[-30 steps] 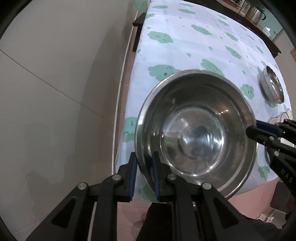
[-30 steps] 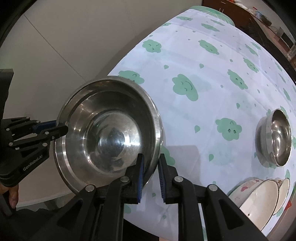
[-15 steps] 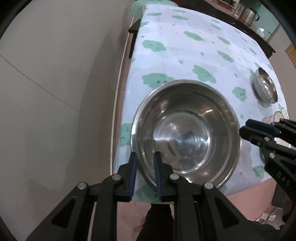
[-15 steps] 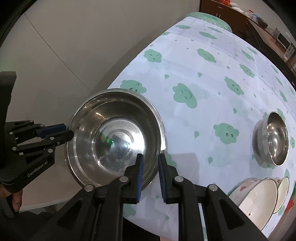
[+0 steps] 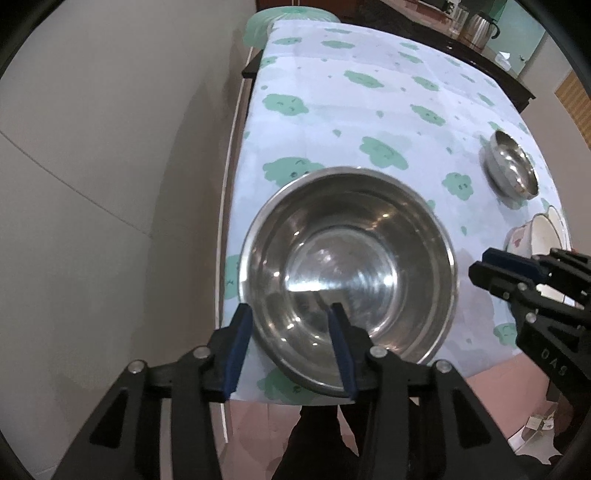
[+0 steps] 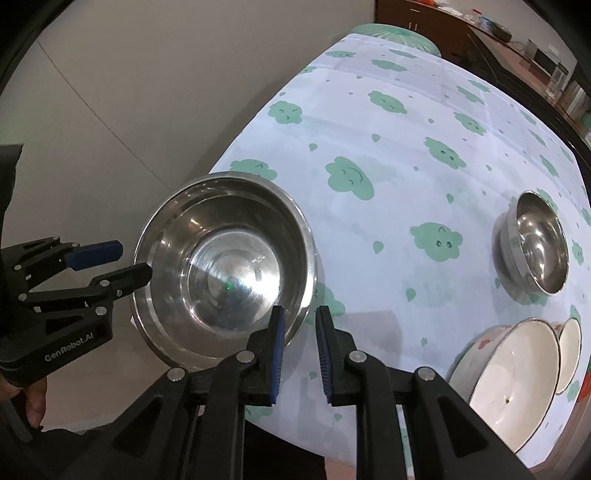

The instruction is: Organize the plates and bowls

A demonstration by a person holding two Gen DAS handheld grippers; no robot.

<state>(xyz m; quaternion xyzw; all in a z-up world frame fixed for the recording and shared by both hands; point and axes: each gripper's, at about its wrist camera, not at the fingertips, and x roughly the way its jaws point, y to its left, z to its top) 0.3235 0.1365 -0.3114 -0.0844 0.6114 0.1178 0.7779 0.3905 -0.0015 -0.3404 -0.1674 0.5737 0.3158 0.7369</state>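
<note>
A large steel bowl (image 5: 347, 284) sits on the near left corner of the table, also in the right wrist view (image 6: 225, 266). My left gripper (image 5: 291, 347) is open, its jaws on either side of the bowl's near rim. My right gripper (image 6: 299, 347) is open, its jaws wide apart at the bowl's right rim; it shows in the left wrist view (image 5: 495, 269) just clear of the bowl. A smaller steel bowl (image 6: 535, 243) stands far right. Cream bowls (image 6: 513, 373) stand stacked at the near right.
The table wears a white cloth with green clouds (image 6: 406, 147). The big bowl sits close to the table's left and front edges, with tiled floor (image 5: 92, 221) beyond. A dark sideboard with a kettle (image 5: 476, 22) stands behind the table.
Both grippers opened and let go of the large steel bowl, which now rests lower on the table. The right gripper drew slightly away from its rim.
</note>
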